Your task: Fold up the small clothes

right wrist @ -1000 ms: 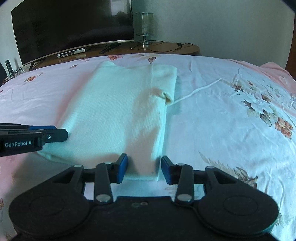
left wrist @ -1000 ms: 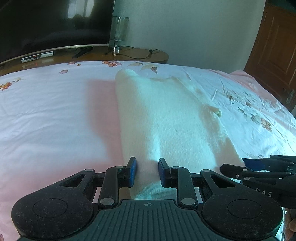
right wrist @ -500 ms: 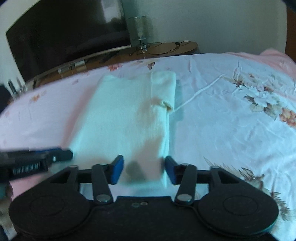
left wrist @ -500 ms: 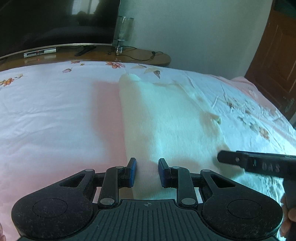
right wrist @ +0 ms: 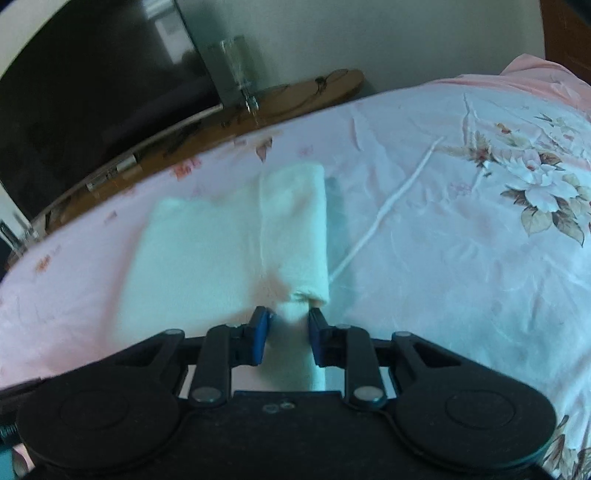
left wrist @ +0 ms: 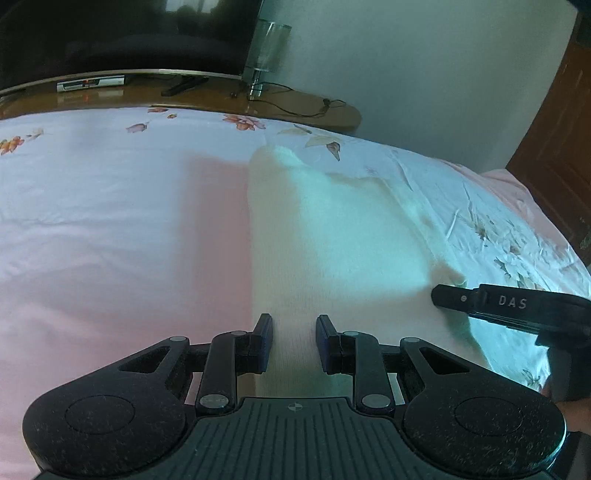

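Observation:
A pale cream knit garment (left wrist: 332, 240) lies folded lengthwise on the floral bed sheet (left wrist: 110, 221). My left gripper (left wrist: 294, 343) is at its near left edge, and cloth fills the narrow gap between the blue pads. In the right wrist view the garment (right wrist: 207, 251) has its sleeve folded back along the right side. My right gripper (right wrist: 287, 332) is closing on a bunched bit of the right edge just below the sleeve cuff, and its pads press the cloth. From the left wrist view the right gripper (left wrist: 437, 295) shows side-on at the garment's right edge.
Beyond the bed stand a dark television (left wrist: 122, 33), a wooden bench (left wrist: 288, 107) with cables and a glass vase (left wrist: 264, 55). A brown door (left wrist: 557, 147) is at the right. A person's hand (left wrist: 570, 410) holds the right tool. A white thread (right wrist: 391, 206) lies on the sheet.
The right gripper moved forward along the garment's right edge, rolled, widened, then narrowed onto the cloth near the cuff. The left gripper shifted slightly, still with cloth between its pads.

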A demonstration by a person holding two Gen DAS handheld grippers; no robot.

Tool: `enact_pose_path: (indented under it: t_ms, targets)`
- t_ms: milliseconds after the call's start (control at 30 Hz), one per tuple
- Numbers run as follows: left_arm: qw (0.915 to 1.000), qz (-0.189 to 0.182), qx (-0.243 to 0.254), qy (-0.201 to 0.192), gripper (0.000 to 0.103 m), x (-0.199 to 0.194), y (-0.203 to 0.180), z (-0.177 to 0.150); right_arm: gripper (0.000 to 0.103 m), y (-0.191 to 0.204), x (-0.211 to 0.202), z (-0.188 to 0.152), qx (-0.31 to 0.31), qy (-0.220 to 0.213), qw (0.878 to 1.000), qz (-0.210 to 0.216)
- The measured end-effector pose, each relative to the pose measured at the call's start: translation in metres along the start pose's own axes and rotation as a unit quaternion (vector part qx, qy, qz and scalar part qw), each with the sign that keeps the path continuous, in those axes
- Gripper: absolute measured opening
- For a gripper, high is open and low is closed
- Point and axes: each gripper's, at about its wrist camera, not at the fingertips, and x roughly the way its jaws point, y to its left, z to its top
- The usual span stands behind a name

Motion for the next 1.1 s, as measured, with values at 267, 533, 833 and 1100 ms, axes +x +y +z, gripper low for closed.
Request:
enact_pose_path:
  t_ms: [267,533,833,1100]
  targets:
    - [1.0000,0.000,-0.008,-0.001,0.025,-0.008,0.001,0.010,0.049,0.007,-0.025,0.003,-0.019,-0.015,1.000,0.006]
    - [0.9999,0.002,-0.006,-0.010,0.025,-0.011,0.000,0.023,0.070,0.011,-0.039,0.008,-0.014,-0.025,0.999,0.015]
    - [0.9990,0.013,-0.001,-0.043,0.098,-0.018,-0.002,0.029,0.079,0.017,-0.041,0.012,-0.023,-0.028,0.999,0.016]
    - [0.9993,0.002,-0.020,-0.033,0.098,-0.006,0.002,0.034,0.083,0.015,-0.033,0.014,-0.021,-0.022,0.999,0.013]
